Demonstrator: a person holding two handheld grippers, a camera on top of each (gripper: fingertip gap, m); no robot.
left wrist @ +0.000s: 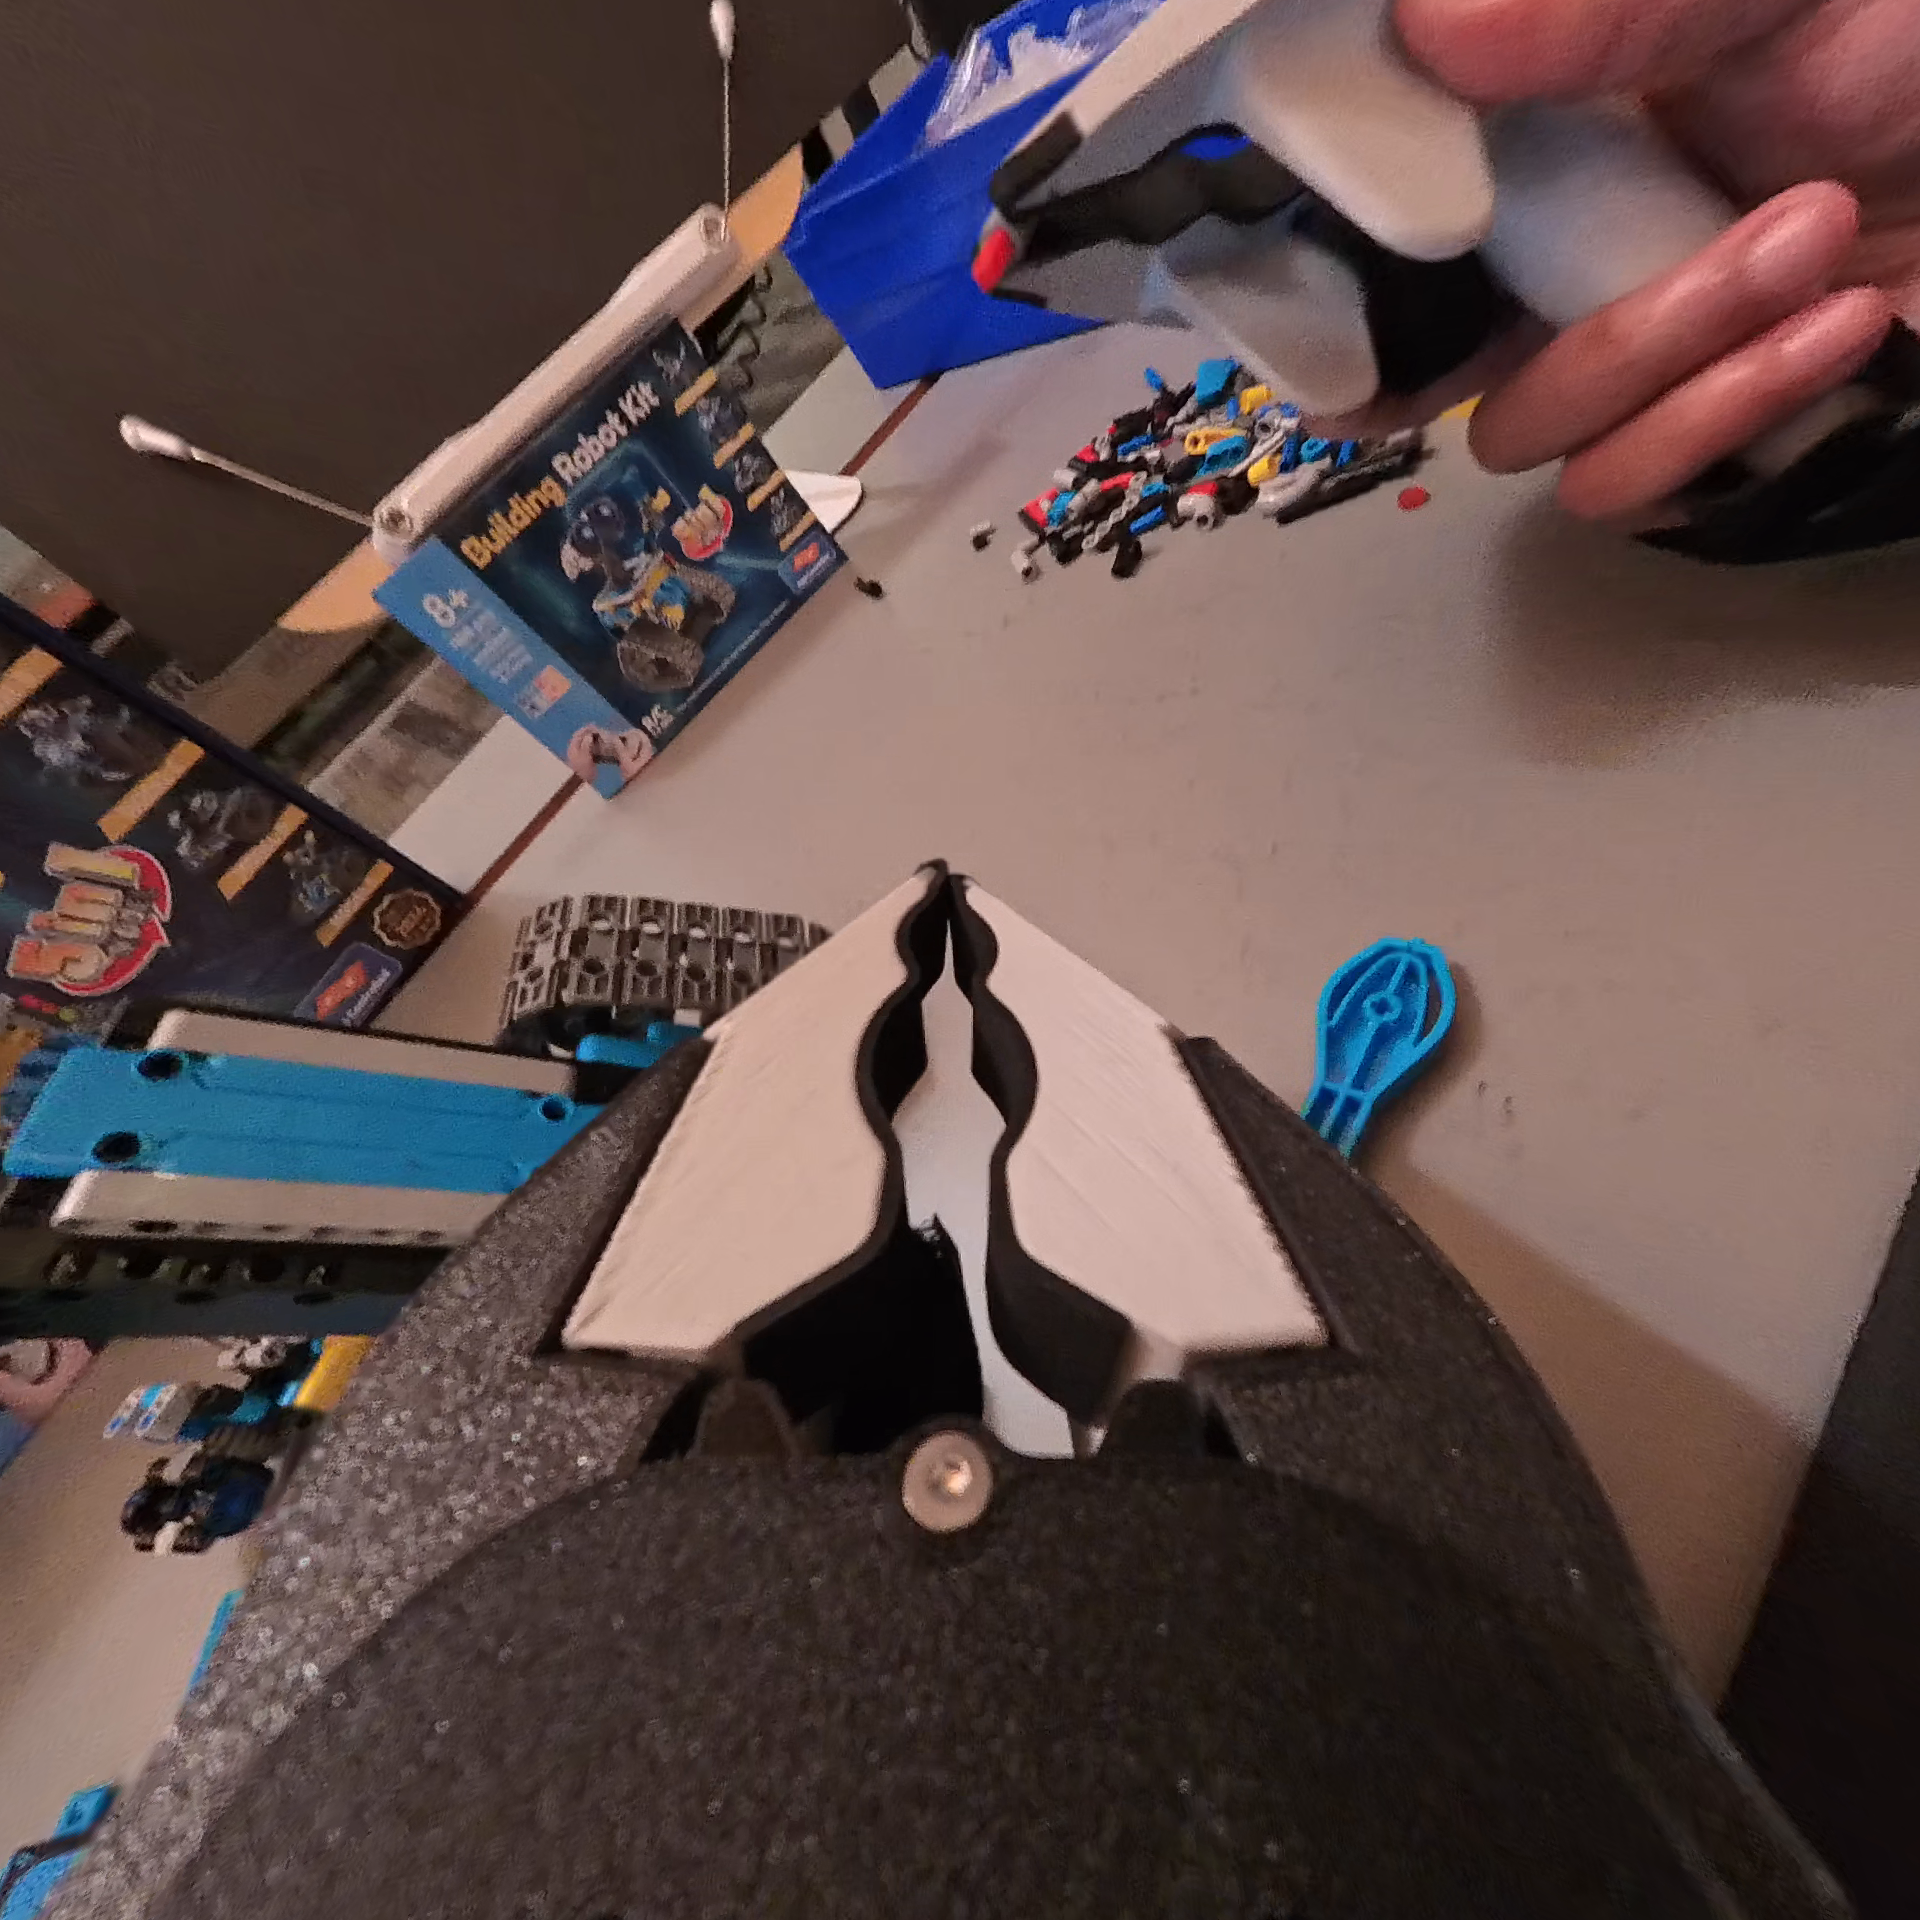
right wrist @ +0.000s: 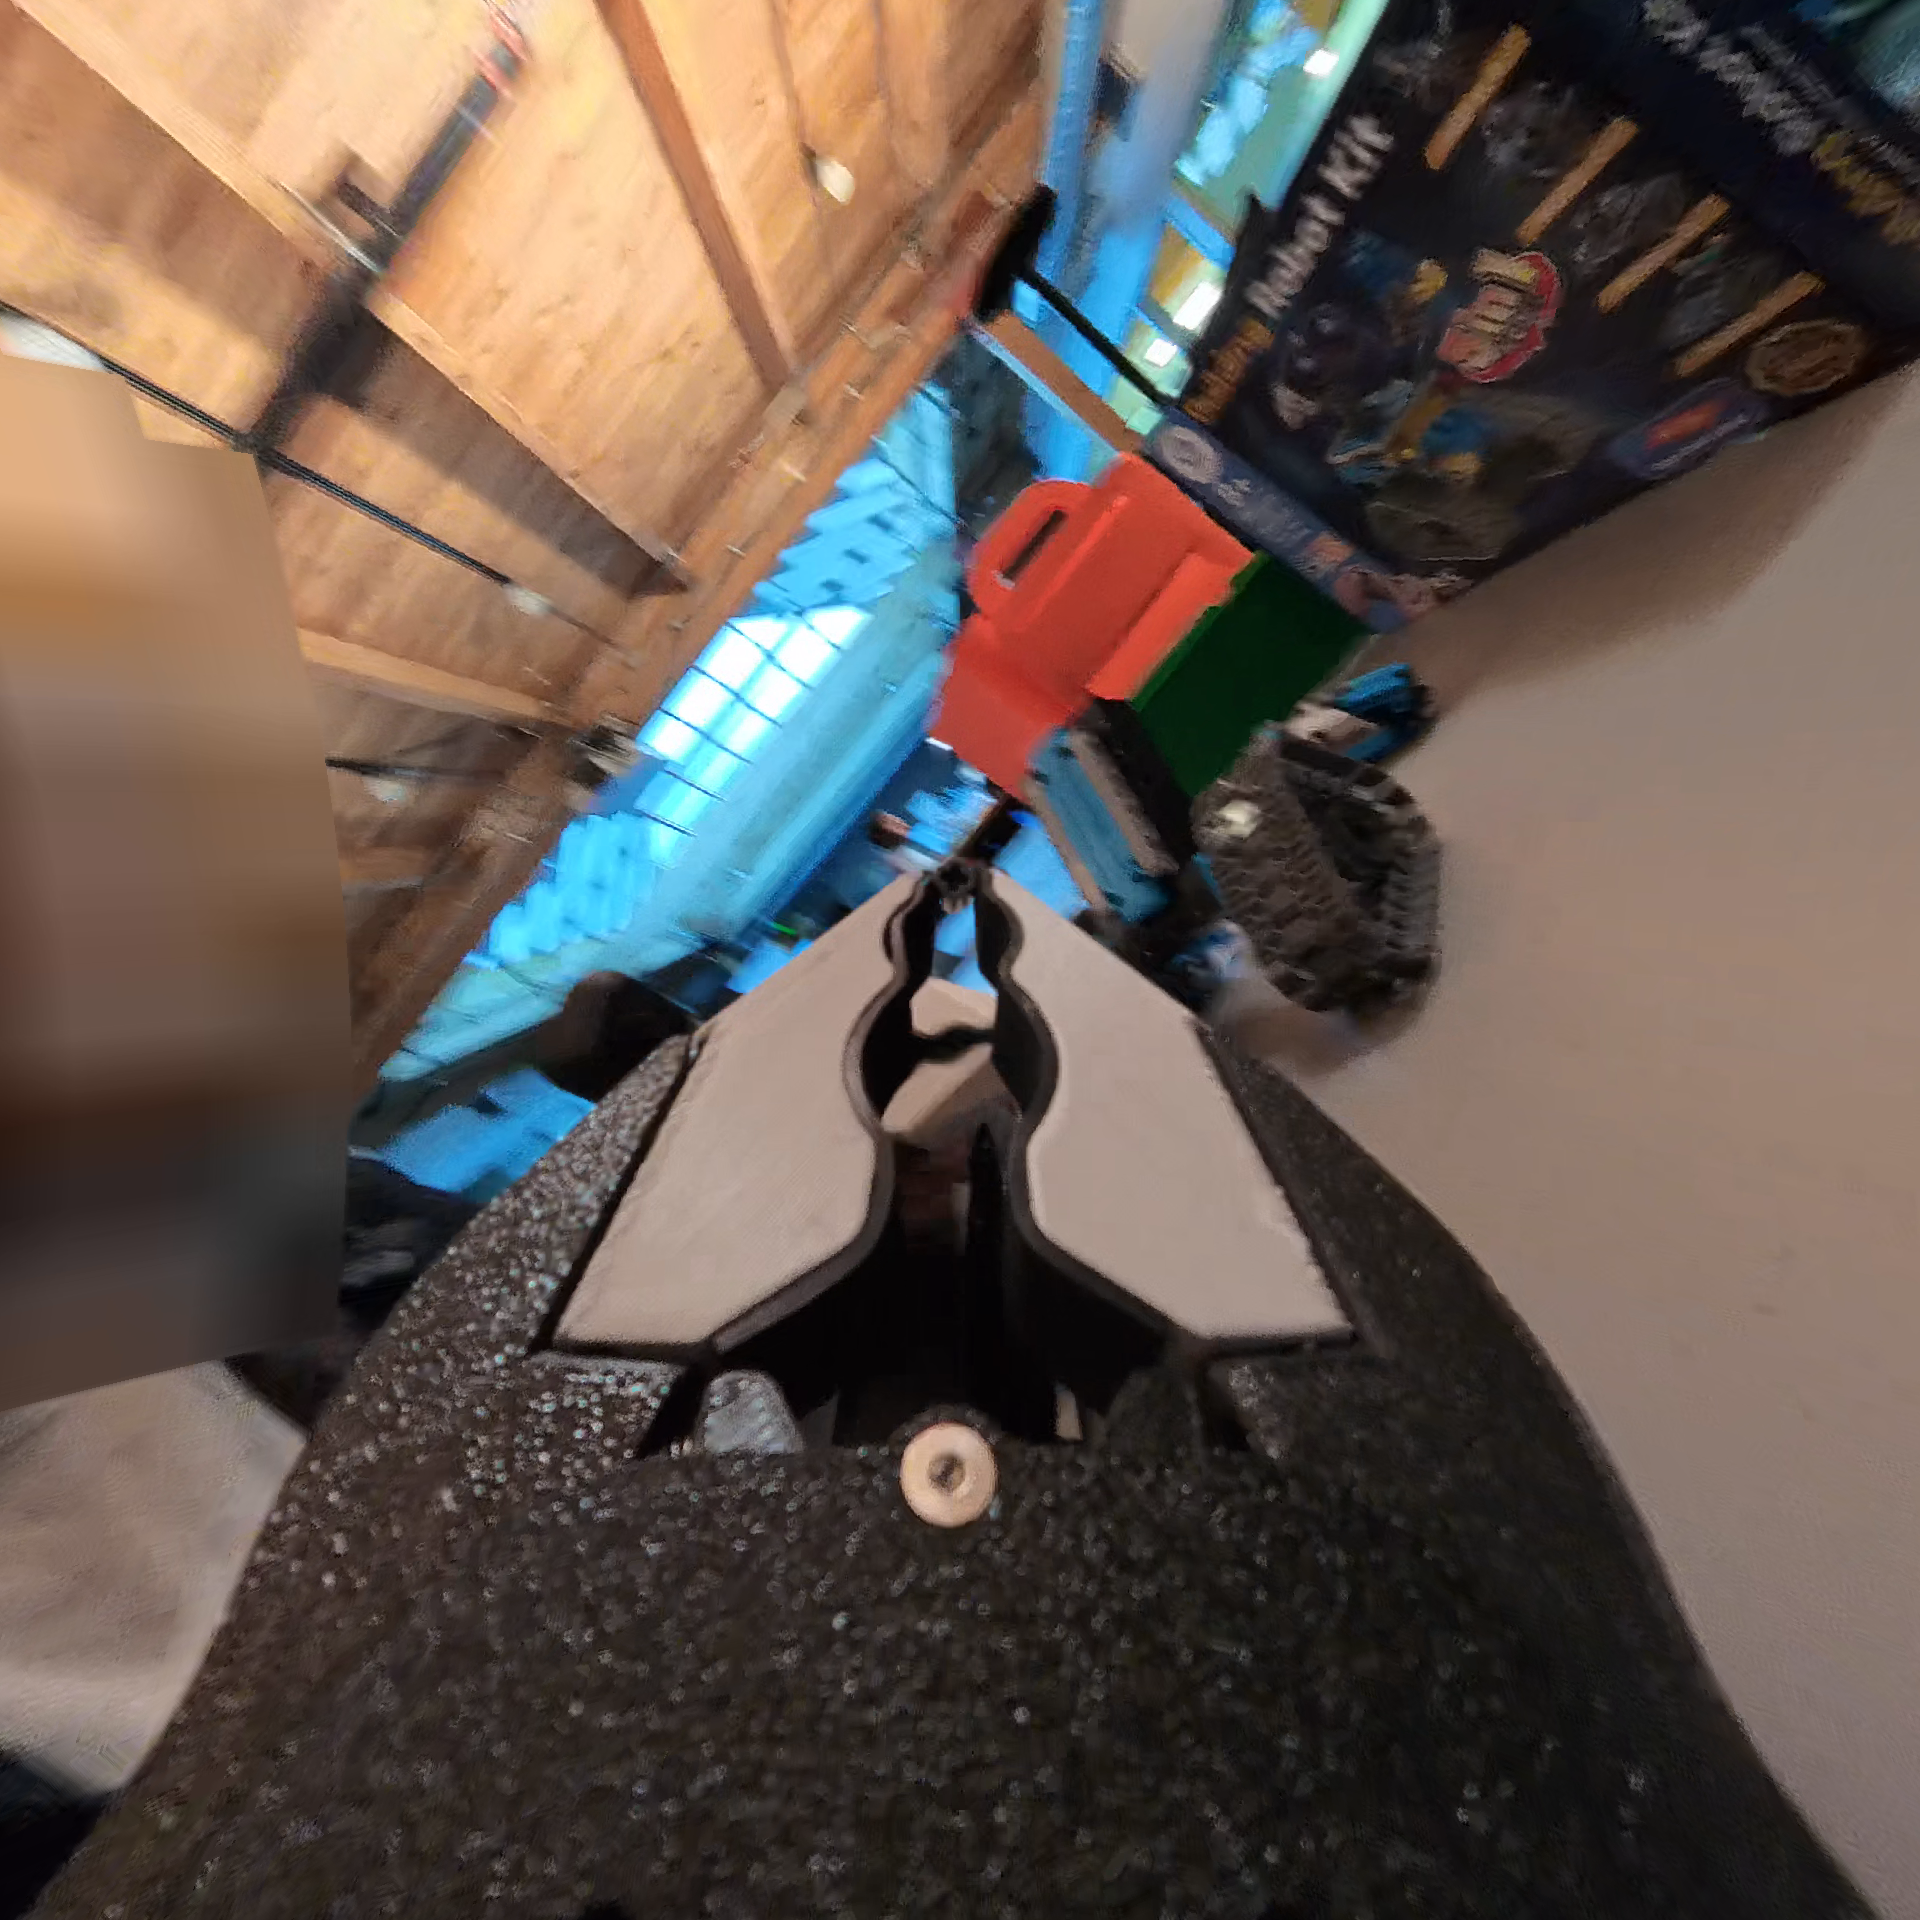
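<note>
My left gripper (left wrist: 943,883) is shut, its pads together at the tips with nothing showing between them. It hovers over the grey table (left wrist: 1143,779), beside a grey tank track (left wrist: 644,956) of a blue and black model. My right gripper (right wrist: 951,891) is shut on a small black piece (right wrist: 951,883) pinched at its very tips, held up in the air. The tracked model (right wrist: 1330,883) lies to its right on the table. In the left wrist view a hand (left wrist: 1714,312) holds the right gripper (left wrist: 1299,208) at the top right, above a pile of small coloured pieces (left wrist: 1195,457).
A blue spoon-shaped tool (left wrist: 1382,1023) lies right of my left fingers. A kit box (left wrist: 623,540) stands at the table's back edge, another box (left wrist: 187,883) at the left. A blue bin (left wrist: 914,249) is at the back. A red bin (right wrist: 1081,613) and a green bin (right wrist: 1247,675) stand behind the model.
</note>
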